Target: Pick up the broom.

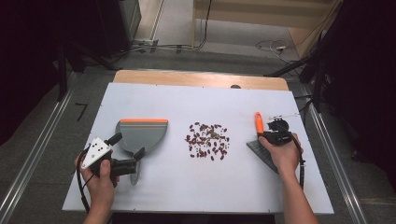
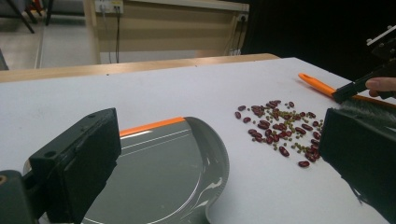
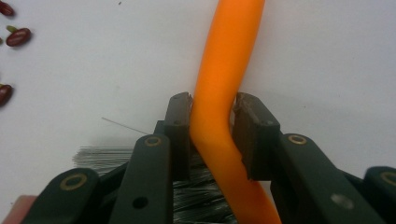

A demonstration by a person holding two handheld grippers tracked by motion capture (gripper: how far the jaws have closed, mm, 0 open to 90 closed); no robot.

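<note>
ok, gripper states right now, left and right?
Left gripper: open, jaws either side of the dustpan handle, not pressing it.
Right gripper: closed on the brush's orange handle.

High view is looking down on my table [image 1: 140,191]; my gripper views are riding low and close, both sharing its beans [image 1: 208,140].

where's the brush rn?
High view: the brush lies at the table's right side, right of the bean pile, orange handle pointing away from the person. The right gripper is shut on that handle.
</note>
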